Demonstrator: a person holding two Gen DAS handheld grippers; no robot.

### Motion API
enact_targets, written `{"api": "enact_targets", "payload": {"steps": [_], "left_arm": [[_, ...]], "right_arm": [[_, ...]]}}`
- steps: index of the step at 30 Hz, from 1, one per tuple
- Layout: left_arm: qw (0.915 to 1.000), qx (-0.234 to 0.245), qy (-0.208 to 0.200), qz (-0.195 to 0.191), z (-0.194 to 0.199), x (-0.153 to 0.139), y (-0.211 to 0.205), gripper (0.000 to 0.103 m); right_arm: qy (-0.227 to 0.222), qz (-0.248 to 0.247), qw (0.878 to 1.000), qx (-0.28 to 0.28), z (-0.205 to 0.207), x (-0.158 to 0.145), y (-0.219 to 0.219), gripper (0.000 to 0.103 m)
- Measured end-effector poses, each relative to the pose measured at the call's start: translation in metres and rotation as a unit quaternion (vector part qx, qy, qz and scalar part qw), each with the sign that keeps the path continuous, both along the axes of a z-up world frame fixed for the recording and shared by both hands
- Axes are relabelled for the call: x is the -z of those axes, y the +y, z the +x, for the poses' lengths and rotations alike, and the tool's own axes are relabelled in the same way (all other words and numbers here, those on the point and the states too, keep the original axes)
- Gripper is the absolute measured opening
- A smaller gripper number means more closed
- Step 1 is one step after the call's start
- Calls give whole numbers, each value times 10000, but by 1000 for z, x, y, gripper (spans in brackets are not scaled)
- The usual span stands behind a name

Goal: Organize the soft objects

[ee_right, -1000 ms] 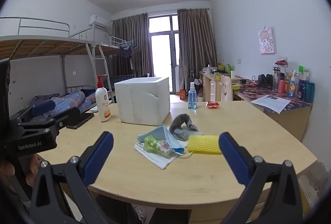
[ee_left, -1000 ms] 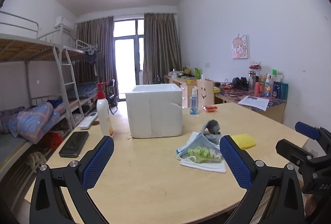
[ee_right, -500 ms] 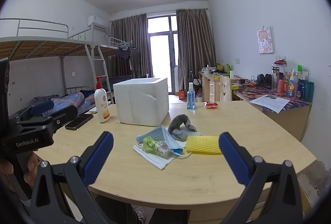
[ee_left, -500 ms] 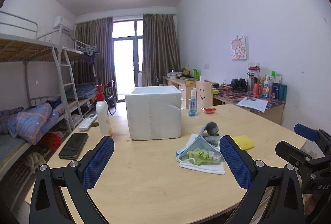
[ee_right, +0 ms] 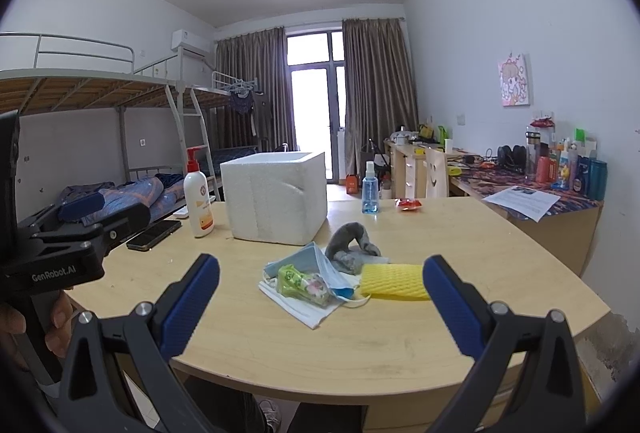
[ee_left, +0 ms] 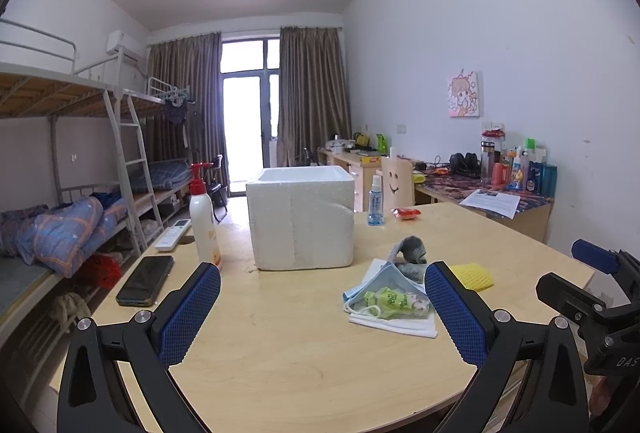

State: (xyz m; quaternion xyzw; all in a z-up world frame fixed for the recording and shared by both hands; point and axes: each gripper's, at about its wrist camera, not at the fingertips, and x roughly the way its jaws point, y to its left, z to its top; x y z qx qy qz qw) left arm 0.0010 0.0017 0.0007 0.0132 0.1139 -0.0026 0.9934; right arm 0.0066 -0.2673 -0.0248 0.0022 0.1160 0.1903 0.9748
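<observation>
Right now the soft things sit in one loose heap near the right-hand side of the wooden table (ee_right: 400,345): a blue face mask (ee_right: 316,265) draped over a green wipes packet (ee_right: 300,279), a white cloth (ee_right: 304,307) under both, a grey sock (ee_right: 352,243) just behind, and a yellow sponge (ee_right: 394,281) touching the heap's right edge. Behind them, apart from the heap, stands the white foam box (ee_right: 276,195), open at the top and probably where they belong.

Compared with a second ago, very little has changed. Nothing in the heap has shifted; both views have only tilted up slightly, so the table sits a touch lower in each. I read that as settling before a first reach, with no sorting begun.

The left gripper (ee_left: 322,309) is spread wide and empty, over bare table left of the heap. The right gripper (ee_right: 320,299) is equally wide apart, framing the heap, holding nothing.
</observation>
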Motion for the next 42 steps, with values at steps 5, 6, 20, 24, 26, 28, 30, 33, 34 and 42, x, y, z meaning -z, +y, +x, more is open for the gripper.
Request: {"api": "enact_targets", "payload": {"steps": [5,6,20,24,26,28,30,33,34,42], "left_arm": [[10000,-43,-39,48,1,0,-1,102],[10000,-37,-32,56,0,0,-2,102],[9999,-110,58,17,5,0,0,102],[9999,-52,107,-15,6,1,1,102],[9999,-28,126,-23,7,1,2,102],[9999,-34,143,-45,8,0,3,102],[9999,-47,144,-82,10,-1,4,102],[9998,-48,166,-117,12,-1,6,102],[9998,-40,178,-126,14,-2,6,102],[9992,105,385,5,36,2,-2,102]], "right_arm": [[4,-5,10000,-1,0,0,0,103],[5,-10,10000,6,1,0,0,103],[21,-41,10000,-7,1,1,1,103],[25,-51,10000,-4,2,2,1,103],[21,-49,10000,-7,2,1,2,103],[19,-56,10000,-15,3,1,3,103],[27,-59,10000,-16,3,1,4,103],[16,-65,10000,-12,5,0,5,103],[18,-63,10000,-16,5,0,5,103],[152,-19,9998,87,22,1,-3,103]]}}
